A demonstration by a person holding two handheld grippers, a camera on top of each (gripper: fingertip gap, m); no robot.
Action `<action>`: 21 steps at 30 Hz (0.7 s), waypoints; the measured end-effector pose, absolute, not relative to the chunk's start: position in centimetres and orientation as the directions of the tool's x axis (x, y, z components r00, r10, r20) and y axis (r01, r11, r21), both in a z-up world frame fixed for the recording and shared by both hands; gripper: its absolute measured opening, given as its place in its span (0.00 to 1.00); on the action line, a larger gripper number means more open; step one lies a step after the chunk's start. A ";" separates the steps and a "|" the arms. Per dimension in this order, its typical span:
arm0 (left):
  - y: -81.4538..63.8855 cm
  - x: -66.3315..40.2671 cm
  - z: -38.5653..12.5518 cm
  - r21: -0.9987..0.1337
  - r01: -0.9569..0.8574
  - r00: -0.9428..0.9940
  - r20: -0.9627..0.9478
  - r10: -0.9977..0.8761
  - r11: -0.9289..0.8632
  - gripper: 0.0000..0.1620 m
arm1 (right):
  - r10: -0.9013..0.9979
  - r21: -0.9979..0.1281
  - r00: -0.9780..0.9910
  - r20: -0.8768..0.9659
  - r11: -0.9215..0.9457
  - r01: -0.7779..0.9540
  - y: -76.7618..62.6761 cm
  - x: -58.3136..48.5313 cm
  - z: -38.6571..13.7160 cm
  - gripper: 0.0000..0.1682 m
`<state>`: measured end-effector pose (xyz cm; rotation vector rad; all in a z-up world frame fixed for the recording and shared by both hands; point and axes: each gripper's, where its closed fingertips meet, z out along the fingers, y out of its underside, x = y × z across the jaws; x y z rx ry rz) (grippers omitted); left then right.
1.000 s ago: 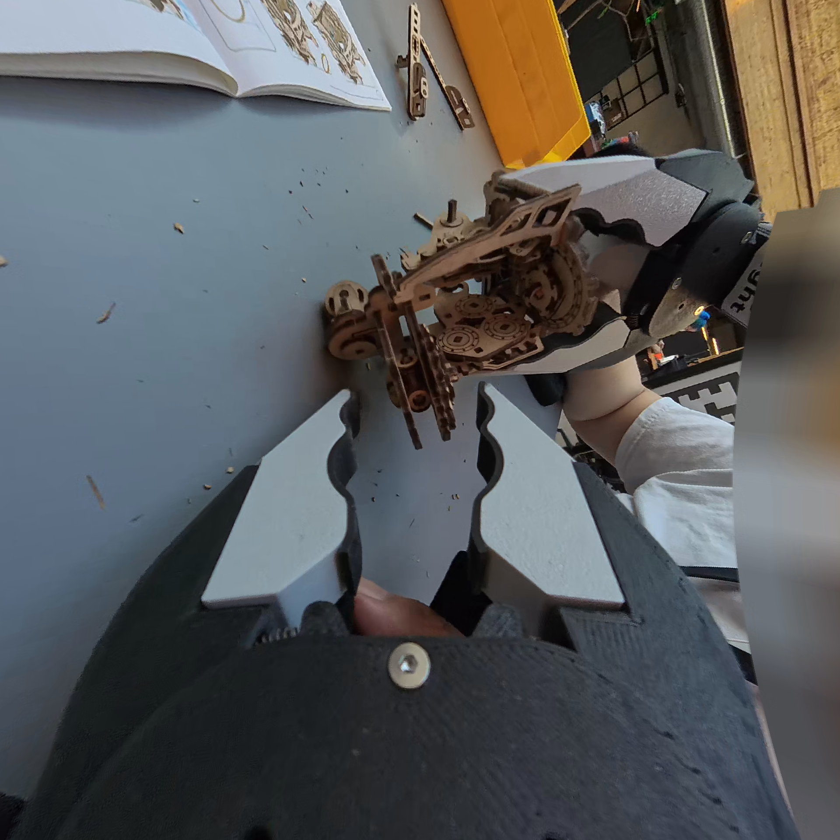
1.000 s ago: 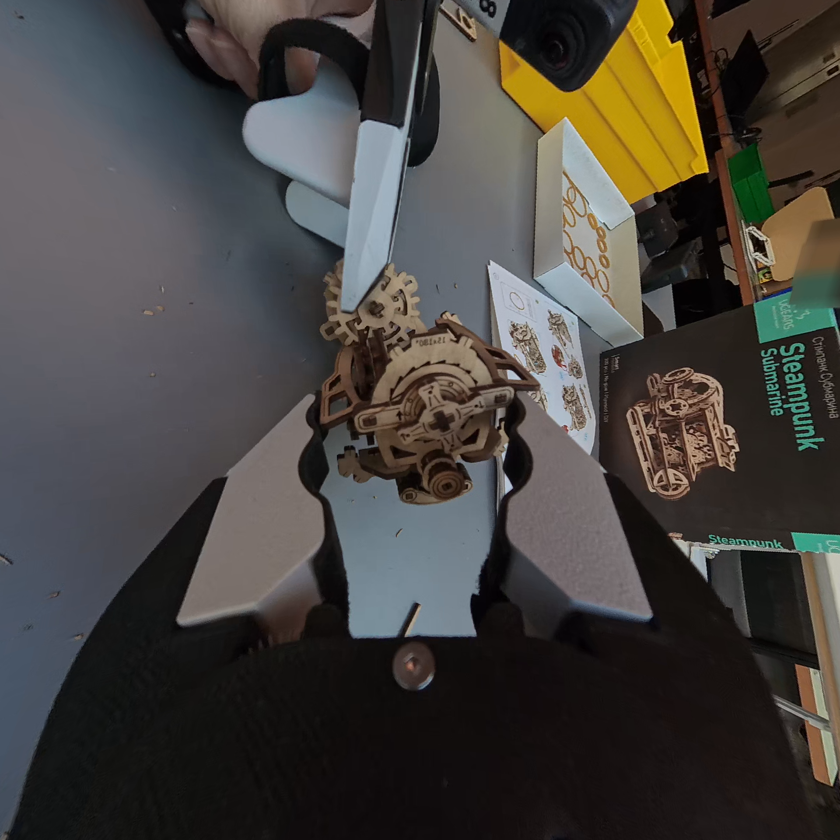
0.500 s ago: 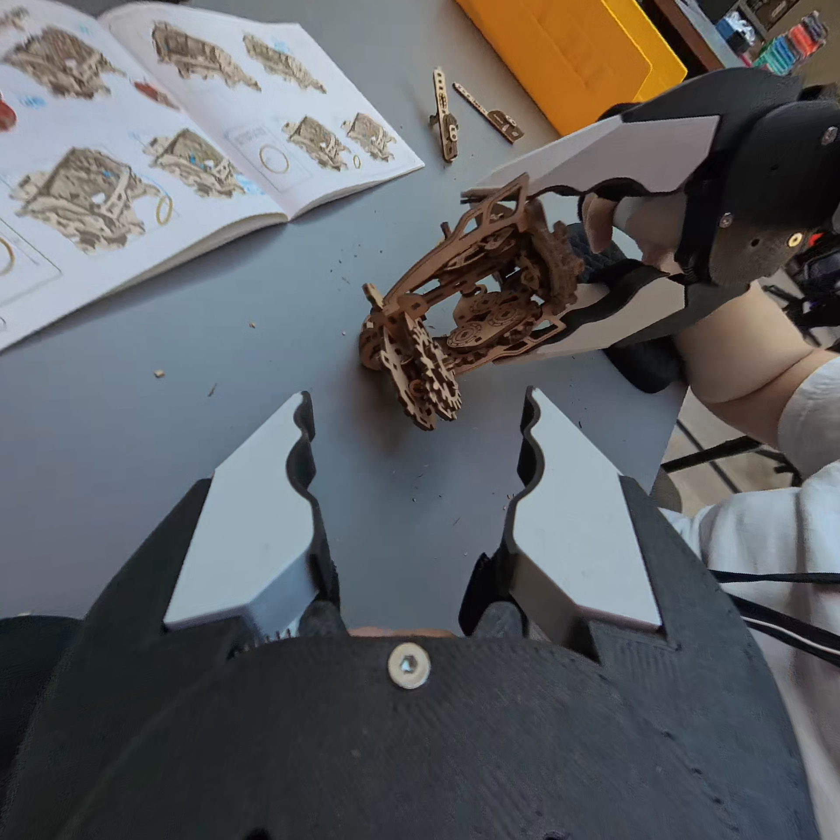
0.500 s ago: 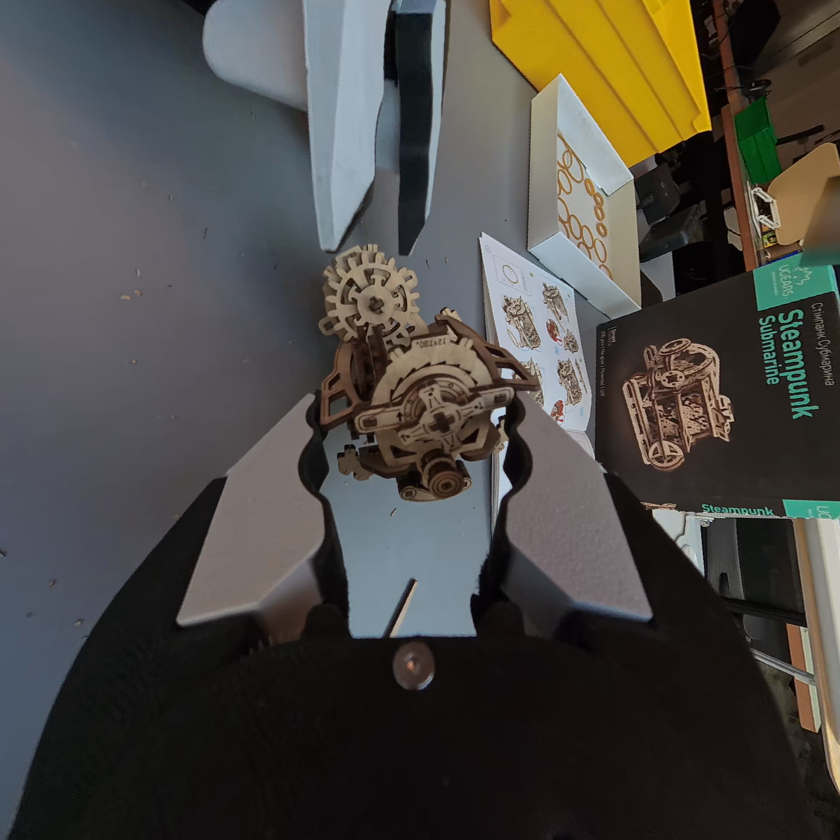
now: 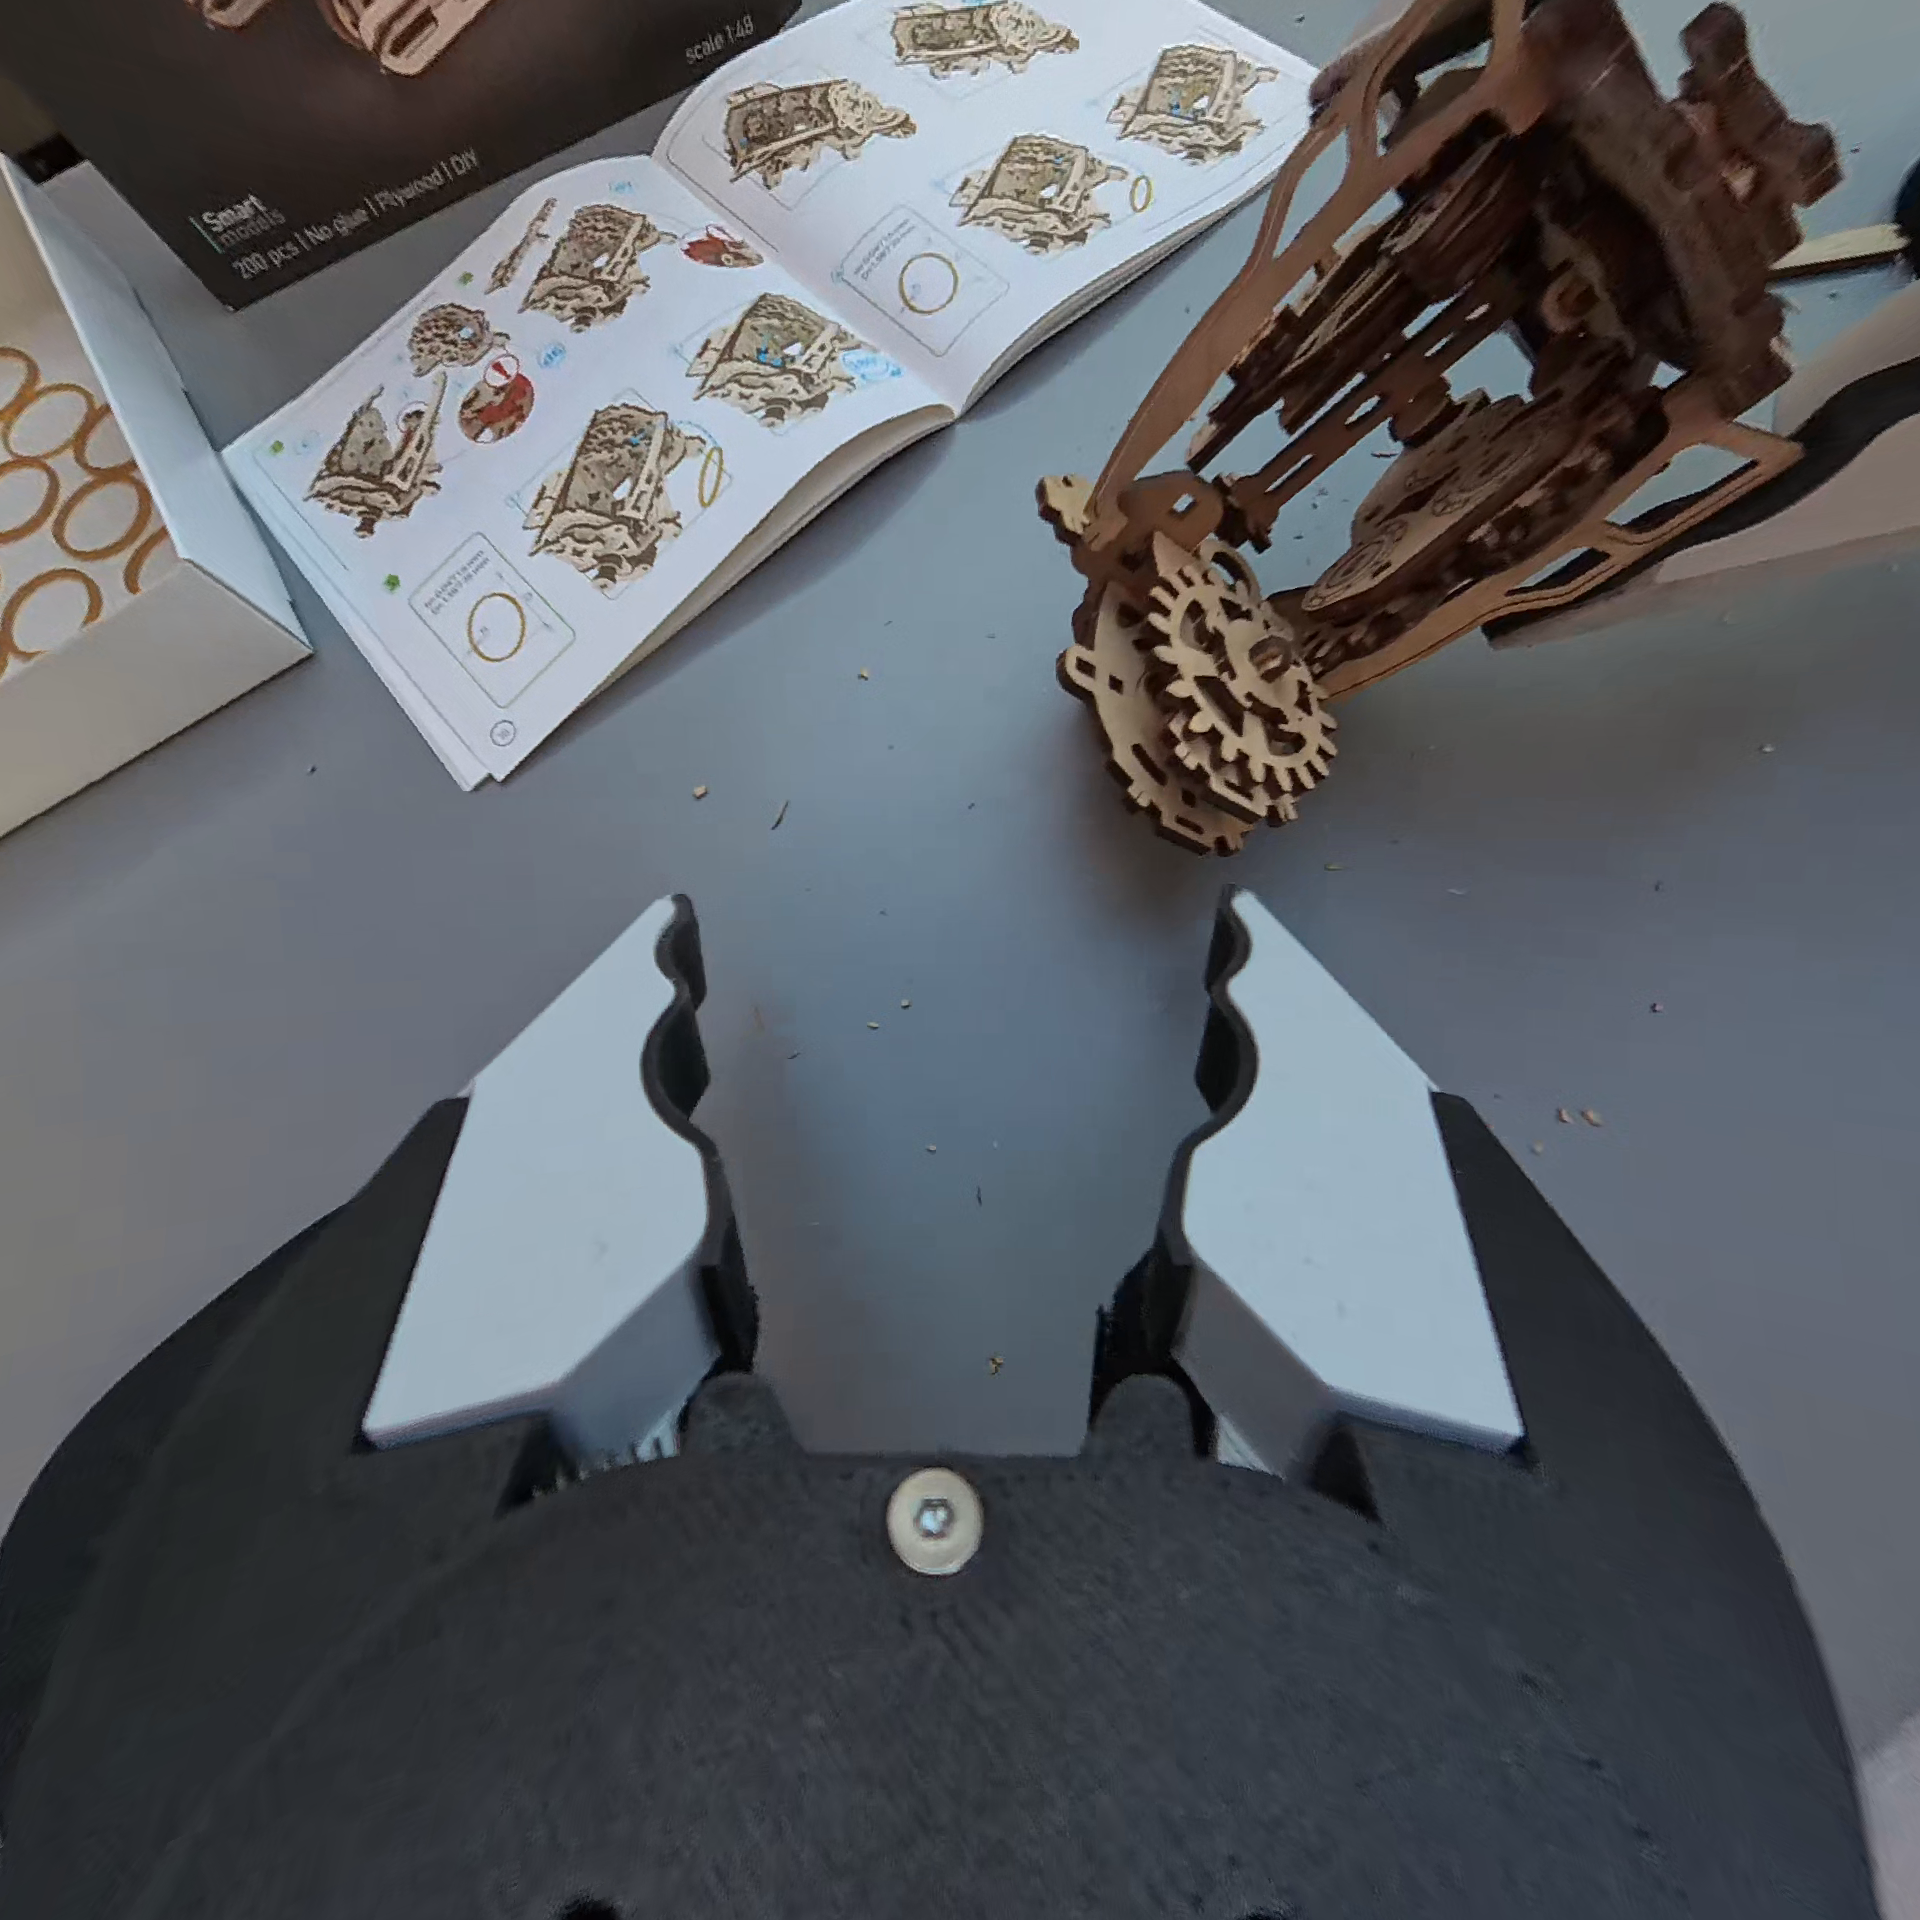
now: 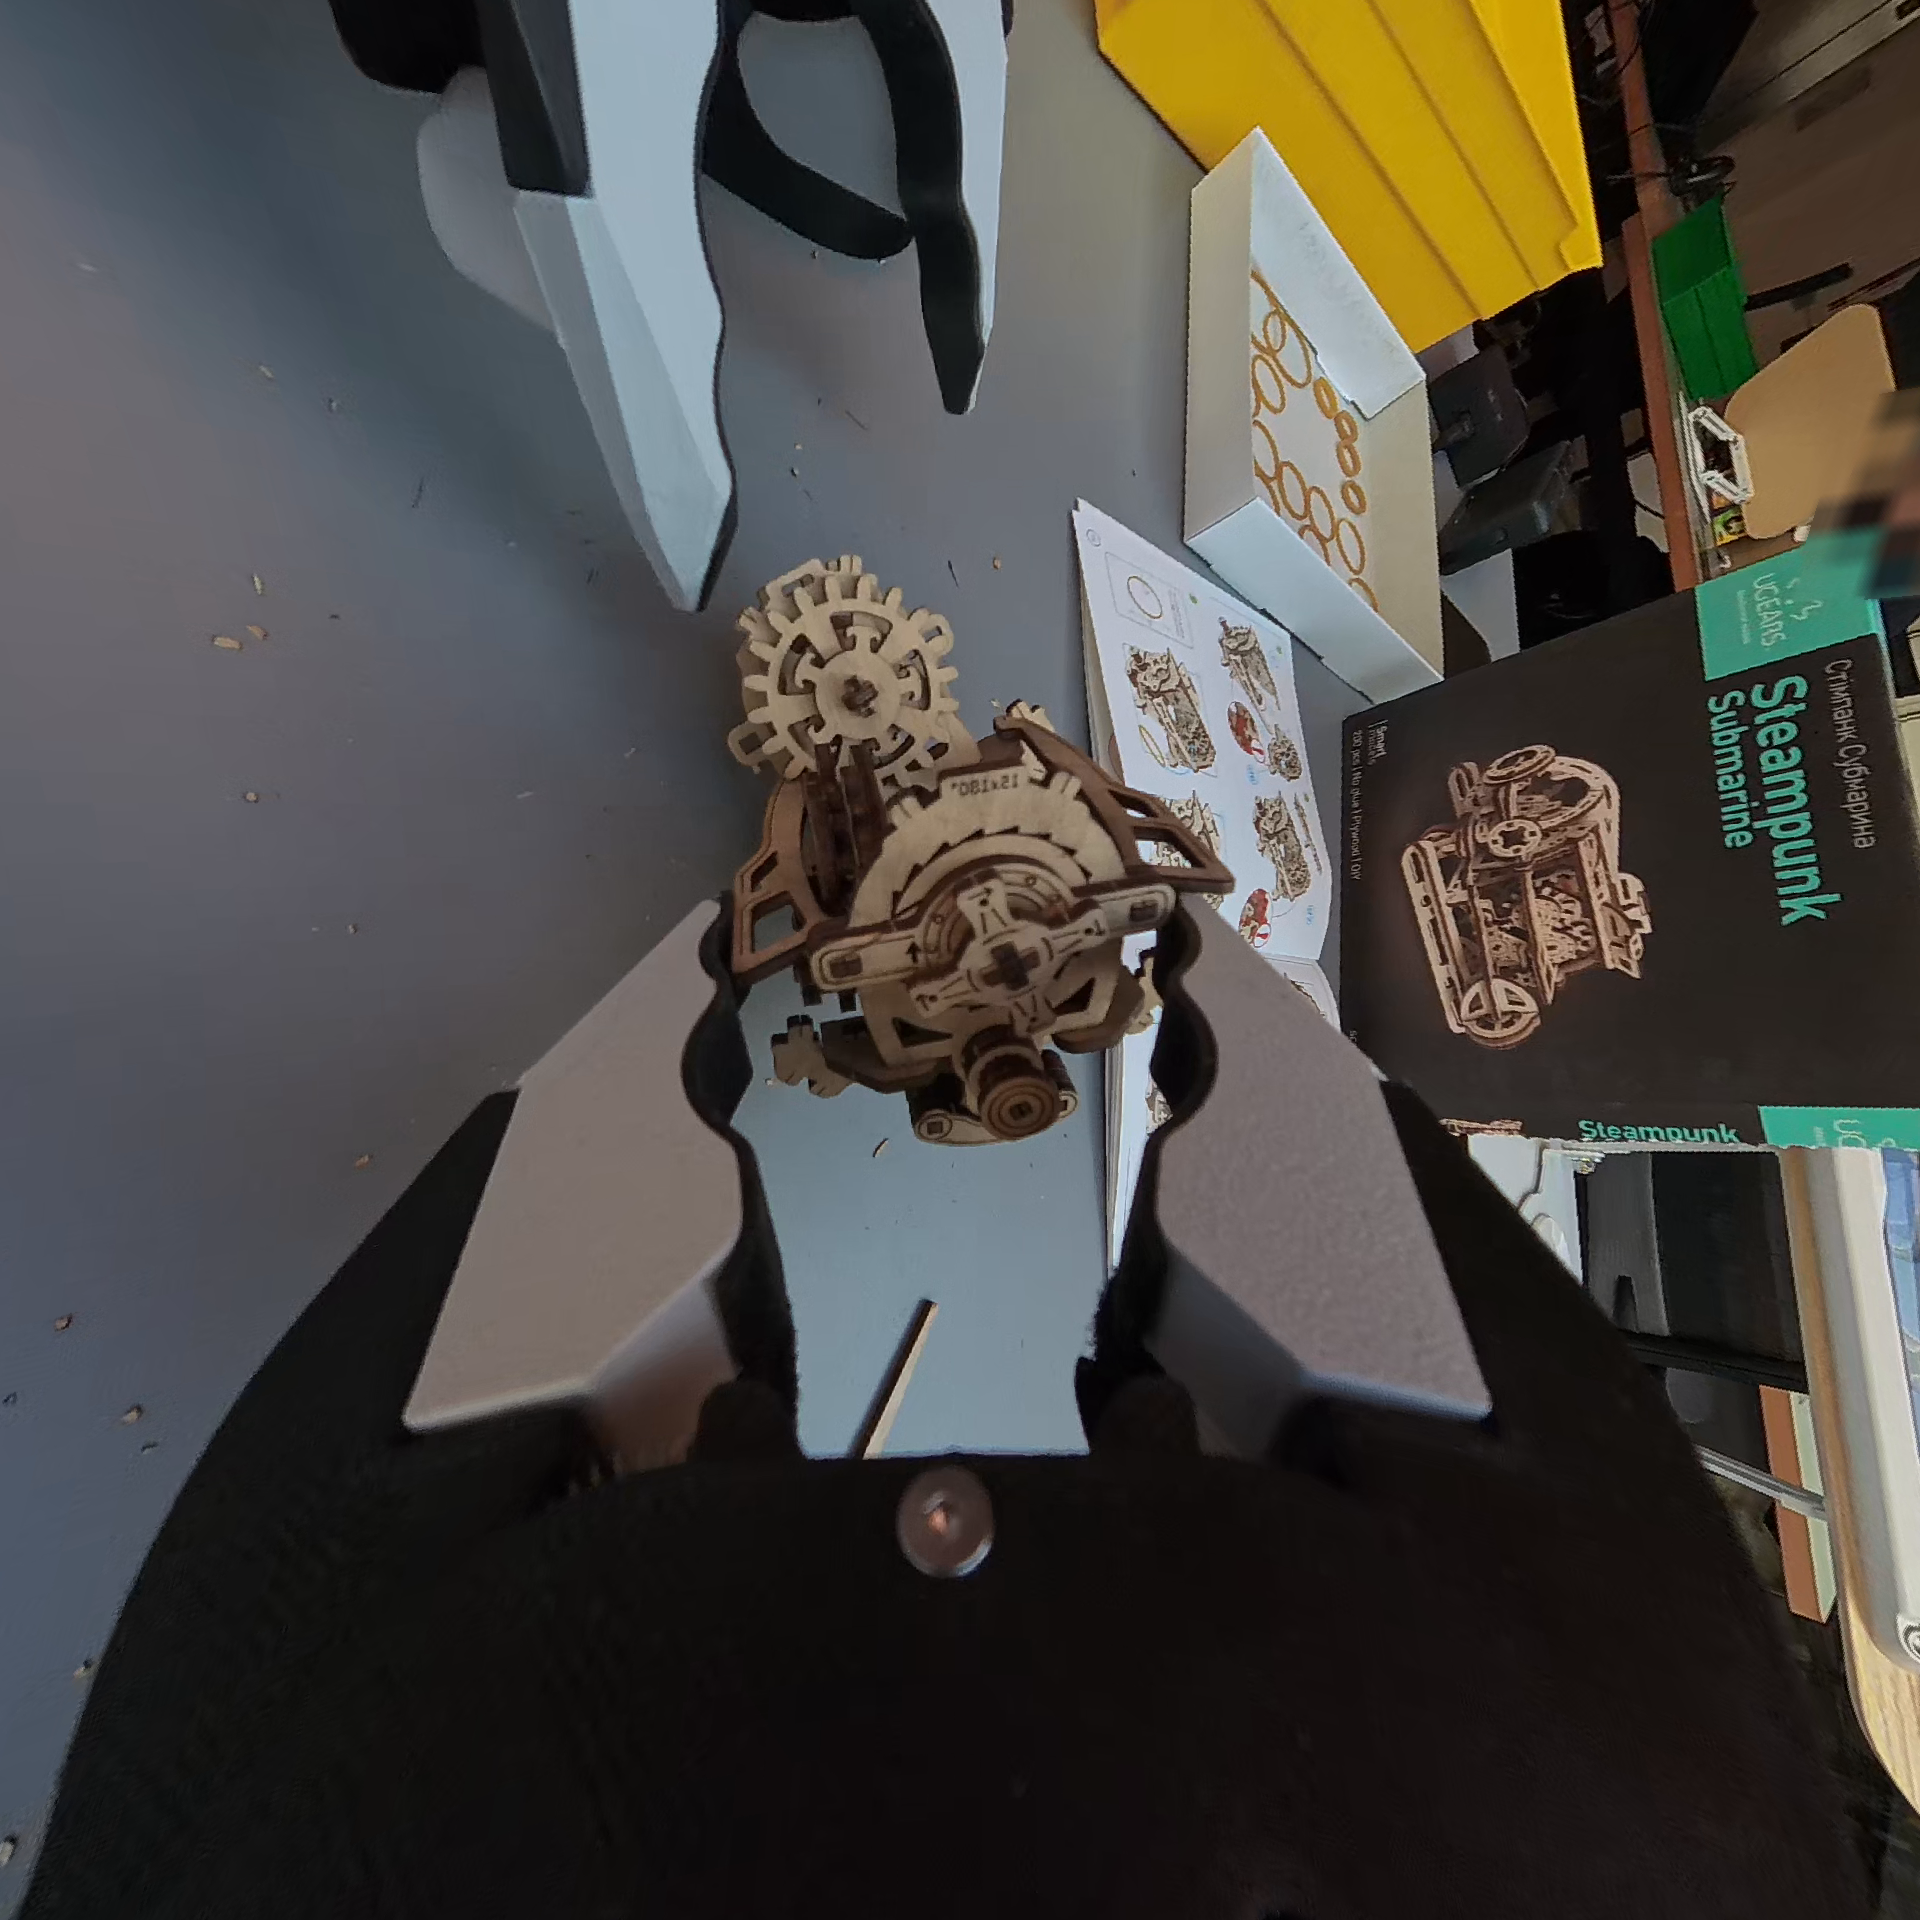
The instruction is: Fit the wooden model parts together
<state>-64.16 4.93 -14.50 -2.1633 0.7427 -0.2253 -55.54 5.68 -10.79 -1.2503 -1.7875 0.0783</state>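
The wooden model (image 6: 966,935), a brown gear mechanism, is held tilted above the grey table (image 6: 260,935) by my right gripper (image 6: 951,930), which is shut on its frame. A pale gear wheel (image 6: 847,681) sticks out at its far end. In the left wrist view the model (image 5: 1403,416) is at the upper right, gear wheel (image 5: 1216,686) lowest, with one of the right gripper's fingers (image 5: 1766,551) under it. My left gripper (image 5: 956,914) is open and empty, a short way back from the gear. It also shows in the right wrist view (image 6: 831,488), beyond the gear.
An open instruction booklet (image 5: 727,312) lies beyond the left gripper. A white box of rings (image 5: 83,520) and a black kit box (image 5: 312,104) stand behind it. A yellow bin (image 6: 1351,135) is at the far edge. A thin wooden stick (image 6: 902,1371) and wood crumbs lie on the table.
My left gripper has drawn back from the model's gear wheel, turned toward the booklet and opened wider. The right gripper has kept its hold on the model.
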 end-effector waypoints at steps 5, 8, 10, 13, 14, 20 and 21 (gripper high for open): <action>5.5 -64.0 -13.4 -0.793 -0.422 0.821 -0.129 -0.557 -0.439 0.54 | 0.765 -0.512 -0.057 0.642 0.483 0.710 5.8 -55.4 -10.8 0.47; 4.4 -62.7 -13.7 -0.792 -0.426 0.766 -0.058 -0.641 -0.437 0.71 | 0.767 -0.517 -0.058 0.639 0.484 0.706 5.7 -55.5 -10.8 0.47; 4.2 -62.2 -13.3 -0.815 -0.397 0.747 -0.020 -0.665 -0.422 0.71 | 0.765 -0.515 -0.060 0.641 0.487 0.705 5.7 -55.5 -10.8 0.47; 4.3 -62.4 -13.6 -0.802 -0.394 0.750 0.002 -0.661 -0.450 0.66 | 0.766 -0.518 -0.059 0.640 0.487 0.703 5.7 -55.6 -10.8 0.47; 4.5 -62.6 -13.5 -0.803 -0.385 0.758 0.004 -0.652 -0.454 0.63 | 0.765 -0.518 -0.060 0.641 0.489 0.702 5.7 -55.6 -10.8 0.47; 4.4 -62.6 -12.3 -0.839 -0.313 0.744 0.074 -0.665 -0.444 0.51 | 0.757 -0.510 -0.066 0.650 0.499 0.701 5.6 -55.7 -10.8 0.47; 4.2 -62.5 -12.1 -0.843 -0.310 0.732 0.084 -0.676 -0.440 0.48 | 0.756 -0.509 -0.067 0.651 0.500 0.700 5.6 -55.7 -10.8 0.47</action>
